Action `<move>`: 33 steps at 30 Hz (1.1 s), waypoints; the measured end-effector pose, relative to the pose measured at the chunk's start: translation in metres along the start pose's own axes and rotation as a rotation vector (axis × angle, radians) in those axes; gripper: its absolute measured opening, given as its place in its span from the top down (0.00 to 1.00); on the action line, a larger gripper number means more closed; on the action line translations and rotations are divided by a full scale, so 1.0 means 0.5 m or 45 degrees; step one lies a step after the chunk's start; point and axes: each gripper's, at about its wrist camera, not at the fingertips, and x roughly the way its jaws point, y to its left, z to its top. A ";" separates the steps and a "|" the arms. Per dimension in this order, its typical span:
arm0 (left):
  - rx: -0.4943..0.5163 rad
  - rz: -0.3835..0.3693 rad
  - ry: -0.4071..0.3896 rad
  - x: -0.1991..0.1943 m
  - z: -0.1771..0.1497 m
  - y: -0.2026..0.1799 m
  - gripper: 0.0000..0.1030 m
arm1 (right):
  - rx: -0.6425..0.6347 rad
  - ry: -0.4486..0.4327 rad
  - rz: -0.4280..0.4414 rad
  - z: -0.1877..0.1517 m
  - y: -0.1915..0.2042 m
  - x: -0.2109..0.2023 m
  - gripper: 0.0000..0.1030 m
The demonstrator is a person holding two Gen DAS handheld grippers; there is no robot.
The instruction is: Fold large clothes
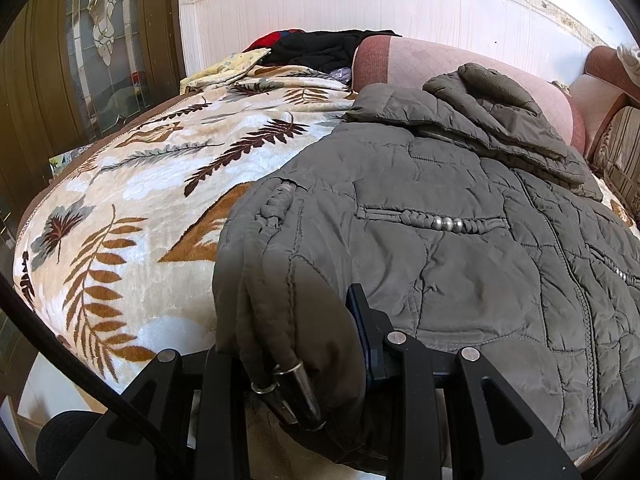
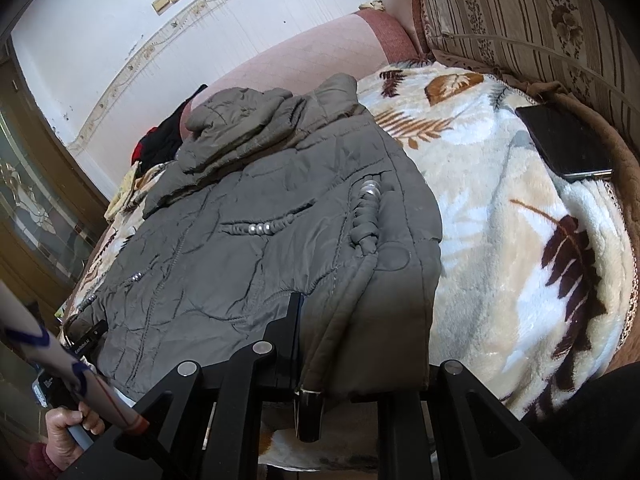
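A grey quilted jacket (image 1: 460,240) lies spread on a leaf-patterned blanket (image 1: 132,216), hood toward the far wall. It also shows in the right wrist view (image 2: 248,248). My left gripper (image 1: 304,340) is shut on the jacket's near left hem corner; fabric bunches between the fingers and hides the left one. My right gripper (image 2: 344,344) is shut on the near right hem corner; the right finger is hidden under the cloth. Metal-tipped drawcords (image 1: 296,392) hang from the hem.
A pink bolster (image 1: 460,68) lies behind the jacket. Dark clothes (image 1: 320,50) are piled at the far end. A black phone (image 2: 564,144) rests on the blanket at right. A striped cushion (image 2: 520,12) and a wooden glass door (image 1: 92,48) border the bed.
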 end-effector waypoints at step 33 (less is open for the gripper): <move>0.019 -0.047 -0.084 -0.060 0.012 0.003 0.75 | -0.020 -0.075 0.057 0.020 -0.008 -0.055 0.87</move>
